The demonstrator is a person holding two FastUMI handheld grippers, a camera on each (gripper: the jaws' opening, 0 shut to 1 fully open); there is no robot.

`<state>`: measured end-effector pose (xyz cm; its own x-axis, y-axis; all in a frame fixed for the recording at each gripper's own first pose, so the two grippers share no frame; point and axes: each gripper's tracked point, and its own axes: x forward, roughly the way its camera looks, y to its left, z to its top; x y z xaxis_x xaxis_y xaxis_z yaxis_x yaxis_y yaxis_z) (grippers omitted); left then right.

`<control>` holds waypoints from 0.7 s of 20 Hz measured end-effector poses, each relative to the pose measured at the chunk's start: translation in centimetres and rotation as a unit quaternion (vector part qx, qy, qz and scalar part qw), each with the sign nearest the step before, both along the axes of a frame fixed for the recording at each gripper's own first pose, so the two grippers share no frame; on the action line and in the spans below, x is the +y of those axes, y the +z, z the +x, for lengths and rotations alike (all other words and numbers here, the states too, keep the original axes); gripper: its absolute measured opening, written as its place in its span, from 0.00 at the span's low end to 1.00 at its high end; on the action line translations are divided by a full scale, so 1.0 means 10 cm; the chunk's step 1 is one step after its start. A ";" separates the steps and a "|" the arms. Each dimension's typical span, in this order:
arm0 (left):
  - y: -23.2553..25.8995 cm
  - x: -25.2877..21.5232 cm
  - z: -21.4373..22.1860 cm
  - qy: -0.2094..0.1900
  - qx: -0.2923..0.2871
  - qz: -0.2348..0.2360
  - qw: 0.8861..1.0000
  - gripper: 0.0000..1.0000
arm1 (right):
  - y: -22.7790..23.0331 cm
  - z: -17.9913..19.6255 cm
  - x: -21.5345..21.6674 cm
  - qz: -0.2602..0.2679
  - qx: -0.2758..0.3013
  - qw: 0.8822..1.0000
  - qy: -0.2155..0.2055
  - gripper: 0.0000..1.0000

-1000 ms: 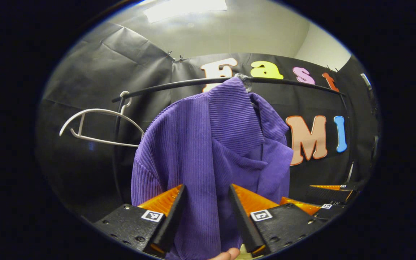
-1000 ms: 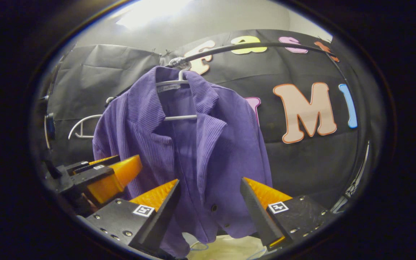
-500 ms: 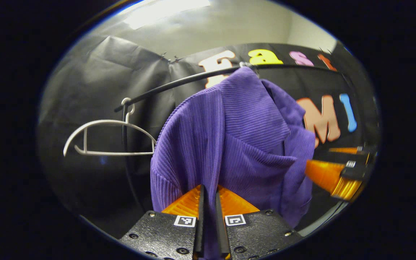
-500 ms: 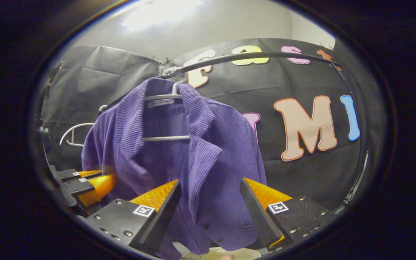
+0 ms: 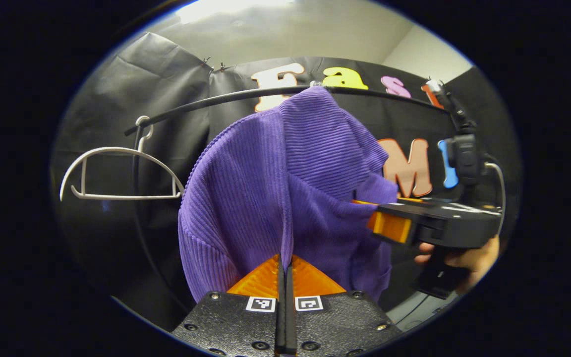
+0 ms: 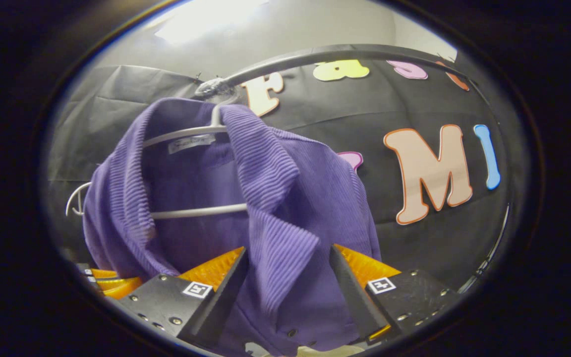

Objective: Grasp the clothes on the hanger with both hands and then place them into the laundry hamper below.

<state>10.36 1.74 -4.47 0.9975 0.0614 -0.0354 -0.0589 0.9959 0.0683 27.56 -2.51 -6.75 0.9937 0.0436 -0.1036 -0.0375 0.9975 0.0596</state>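
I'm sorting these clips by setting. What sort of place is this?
Probably a staged recording booth set up as a laundry corner, not a real home: black cloth wall, a black clothes rail carrying a purple corduroy jacket and an empty white hanger.

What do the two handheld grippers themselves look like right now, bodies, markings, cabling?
Both are matte black. The left gripper has flat plates studded with screws, each carrying a small square black-and-white marker. The right gripper has the same plates, screws and markers; in the left gripper view its body is a black box on a pistol-style handle, with a grey cable looping behind it.
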 end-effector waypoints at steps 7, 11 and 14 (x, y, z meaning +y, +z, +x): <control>0.57 -0.07 -0.59 -0.086 -0.062 -0.052 0.993 0.00 | 0.14 -0.25 -0.17 -0.027 -0.008 0.999 -0.022 0.03; 0.63 -0.04 -0.79 -0.128 -0.028 -0.074 0.989 0.00 | 0.25 -0.41 -0.21 -0.028 0.006 0.999 -0.029 0.03; 0.69 0.12 -0.88 -0.130 -0.007 -0.085 0.988 0.00 | 0.46 -0.50 -0.37 -0.057 -0.015 0.996 -0.071 0.03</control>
